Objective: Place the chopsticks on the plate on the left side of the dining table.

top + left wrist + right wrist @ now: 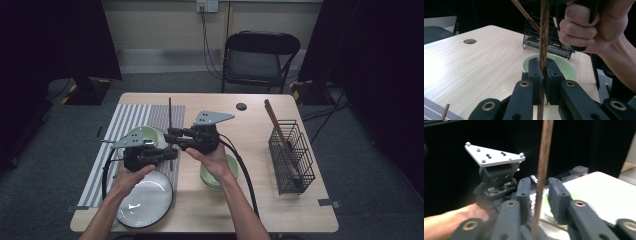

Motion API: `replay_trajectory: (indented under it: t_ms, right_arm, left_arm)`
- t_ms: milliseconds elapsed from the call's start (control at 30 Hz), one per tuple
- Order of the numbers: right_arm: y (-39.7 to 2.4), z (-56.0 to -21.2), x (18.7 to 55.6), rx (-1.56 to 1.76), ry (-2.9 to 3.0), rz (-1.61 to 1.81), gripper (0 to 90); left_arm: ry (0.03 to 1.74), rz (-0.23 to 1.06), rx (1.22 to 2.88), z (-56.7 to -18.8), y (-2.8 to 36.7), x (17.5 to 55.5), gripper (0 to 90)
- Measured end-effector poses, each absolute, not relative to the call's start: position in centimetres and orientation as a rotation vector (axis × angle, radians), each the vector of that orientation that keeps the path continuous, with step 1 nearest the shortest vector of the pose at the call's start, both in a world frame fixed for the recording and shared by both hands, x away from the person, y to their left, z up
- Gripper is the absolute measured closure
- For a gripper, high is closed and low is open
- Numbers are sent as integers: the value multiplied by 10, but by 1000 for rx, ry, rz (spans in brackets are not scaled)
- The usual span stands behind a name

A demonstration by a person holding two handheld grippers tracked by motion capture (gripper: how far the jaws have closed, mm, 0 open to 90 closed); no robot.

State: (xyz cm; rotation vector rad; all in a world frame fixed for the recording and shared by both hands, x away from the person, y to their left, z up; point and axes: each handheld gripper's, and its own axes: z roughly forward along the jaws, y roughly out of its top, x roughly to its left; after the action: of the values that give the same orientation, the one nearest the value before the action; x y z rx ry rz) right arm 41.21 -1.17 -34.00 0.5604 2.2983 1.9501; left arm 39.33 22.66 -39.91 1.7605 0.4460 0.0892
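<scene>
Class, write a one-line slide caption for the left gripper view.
Left gripper clamps a brown wooden chopstick above a pale green bowl.

left tool point(543, 75): jaws clamped, held level | right tool point(540, 195): jaws parted, facing left tool

A light wooden table point(250, 130) fills the middle of the high view, with a small dark round cable hole point(241, 106) near its far edge. At its right side stands a black wire basket point(291, 157), a brown stick point(280, 135) leaning out of it toward the upper left. A striped grey placemat point(127, 125) covers the table's left part. On it sits a pale green bowl point(142, 134), and at lower left a glossy dark-rimmed plate point(147, 202). A second green bowl point(220, 175) rests at lower centre. Behind the table, at upper centre, stands a black folding chair point(260, 60) on grey carpet.
</scene>
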Motion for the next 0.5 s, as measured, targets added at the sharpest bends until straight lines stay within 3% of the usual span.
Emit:
replay_trajectory:
  t_ms: [167, 500]
  right_arm:
    - [-16, -339, 415, 610, 2269, 1883, 567]
    - [-16, -341, 420, 672, 2207, 1819, 426]
  left_arm:
    - [456, 93, 1768, -399, 227, 393, 851]
    - [480, 122, 1751, -398, 232, 394, 851]
